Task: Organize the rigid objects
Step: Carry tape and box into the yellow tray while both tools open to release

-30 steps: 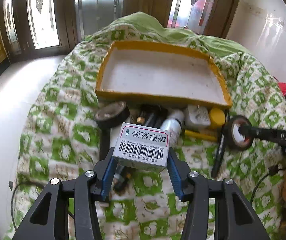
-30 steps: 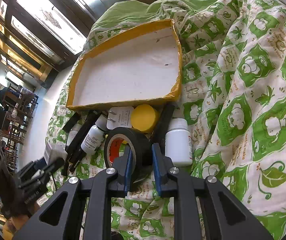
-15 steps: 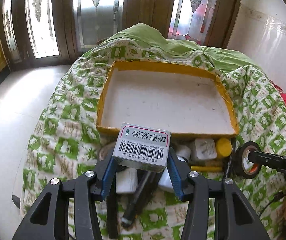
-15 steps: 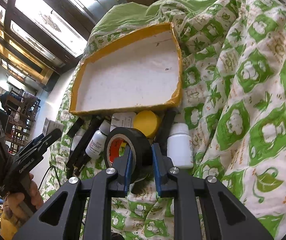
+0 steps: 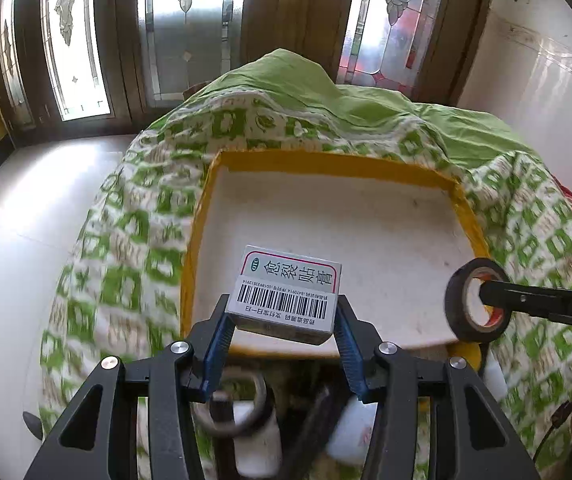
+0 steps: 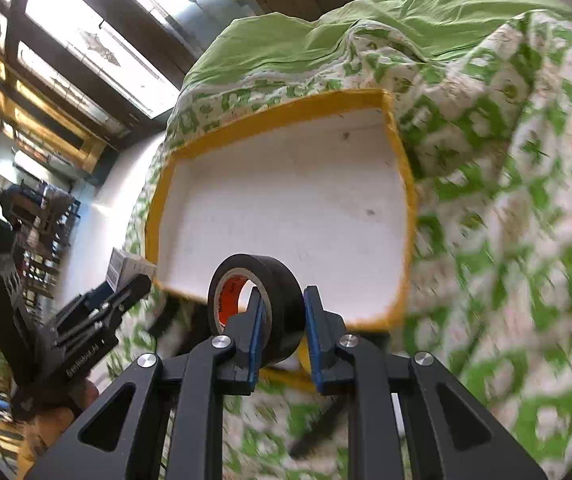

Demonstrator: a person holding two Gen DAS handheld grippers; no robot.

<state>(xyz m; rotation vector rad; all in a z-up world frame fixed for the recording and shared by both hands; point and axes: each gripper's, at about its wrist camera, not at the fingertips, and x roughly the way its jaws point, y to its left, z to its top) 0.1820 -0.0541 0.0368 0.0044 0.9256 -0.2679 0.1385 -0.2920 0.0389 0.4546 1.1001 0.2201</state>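
Left wrist view: mounted behind the left gripper (image 5: 283, 320), looking forward and steeply down along its fingers, close above the near edge of the shallow yellow-rimmed white tray (image 5: 326, 164) on the green-and-white patterned quilt (image 5: 125, 248); tall glazed wooden doors (image 5: 189, 32) lie far beyond.

Right wrist view: mounted behind the right gripper (image 6: 283, 322), facing likewise, close, from the tray's (image 6: 277, 114) near right.

Shared ground: tray, quilt (image 6: 506, 200), doors (image 6: 97, 48). Each view catches the other gripper at its side margin.
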